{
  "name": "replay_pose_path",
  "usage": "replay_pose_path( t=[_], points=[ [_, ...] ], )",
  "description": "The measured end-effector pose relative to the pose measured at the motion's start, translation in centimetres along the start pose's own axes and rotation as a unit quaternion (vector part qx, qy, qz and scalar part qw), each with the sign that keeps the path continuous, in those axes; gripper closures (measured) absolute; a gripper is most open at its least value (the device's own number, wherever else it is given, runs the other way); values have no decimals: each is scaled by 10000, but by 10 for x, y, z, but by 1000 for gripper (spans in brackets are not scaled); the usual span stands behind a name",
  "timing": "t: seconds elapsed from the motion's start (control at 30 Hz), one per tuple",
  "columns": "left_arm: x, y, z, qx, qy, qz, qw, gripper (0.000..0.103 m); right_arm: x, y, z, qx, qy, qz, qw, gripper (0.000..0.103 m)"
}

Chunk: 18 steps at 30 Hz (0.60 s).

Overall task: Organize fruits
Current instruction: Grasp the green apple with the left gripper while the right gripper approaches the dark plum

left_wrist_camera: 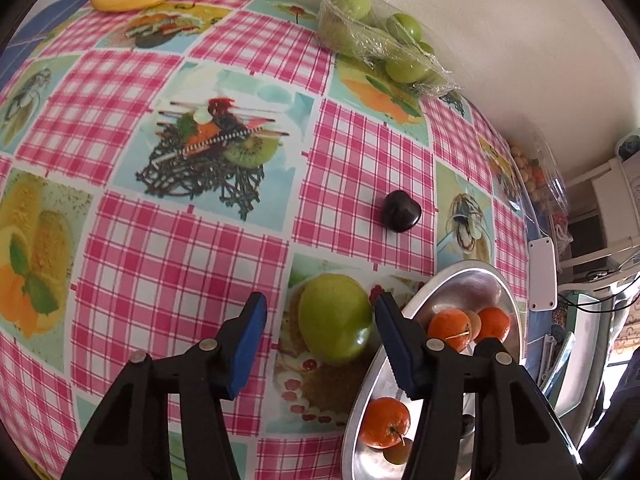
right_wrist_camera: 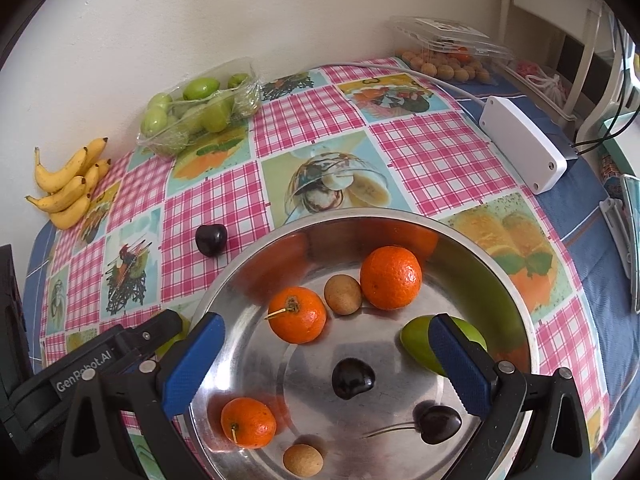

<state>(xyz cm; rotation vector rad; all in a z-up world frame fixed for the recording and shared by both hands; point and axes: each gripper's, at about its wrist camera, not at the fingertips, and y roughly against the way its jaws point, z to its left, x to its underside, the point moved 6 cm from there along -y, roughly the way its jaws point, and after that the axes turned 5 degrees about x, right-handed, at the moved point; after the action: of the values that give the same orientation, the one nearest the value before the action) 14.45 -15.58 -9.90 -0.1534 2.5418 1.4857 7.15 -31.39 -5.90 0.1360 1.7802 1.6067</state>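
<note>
The surface [left_wrist_camera: 192, 240] wears a pink-and-white check broken by pale blue squares printed with desserts and fruit. Each hand-held gripper [left_wrist_camera: 320, 344] is black with blue pads [left_wrist_camera: 248, 344]. The bowl [right_wrist_camera: 524, 320] is shiny silver, holding orange mandarins [right_wrist_camera: 391, 277] (three of them), dark cherries [right_wrist_camera: 353, 378] and tan longans [right_wrist_camera: 343, 294]. Bananas [right_wrist_camera: 68, 192] are yellow, speckled brown.

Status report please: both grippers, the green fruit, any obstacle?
Left hand-held gripper open, straddling the round green fruit on the checked tablecloth. Right hand-held gripper open, empty, over the round steel bowl. Bowl rim close beside the fruit.
</note>
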Motion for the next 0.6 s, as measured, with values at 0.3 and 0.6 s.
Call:
replay_pose_path(
  t=[0.3, 0.6],
  points=[
    [1, -1, -3, 98, -41, 25, 9999, 62, 0, -1, 0, 20, 20, 18, 10000, 0],
    [-18, 28, 11, 183, 146, -345, 9991, 62, -1, 0, 3, -101, -45, -34, 9999, 0]
  ],
)
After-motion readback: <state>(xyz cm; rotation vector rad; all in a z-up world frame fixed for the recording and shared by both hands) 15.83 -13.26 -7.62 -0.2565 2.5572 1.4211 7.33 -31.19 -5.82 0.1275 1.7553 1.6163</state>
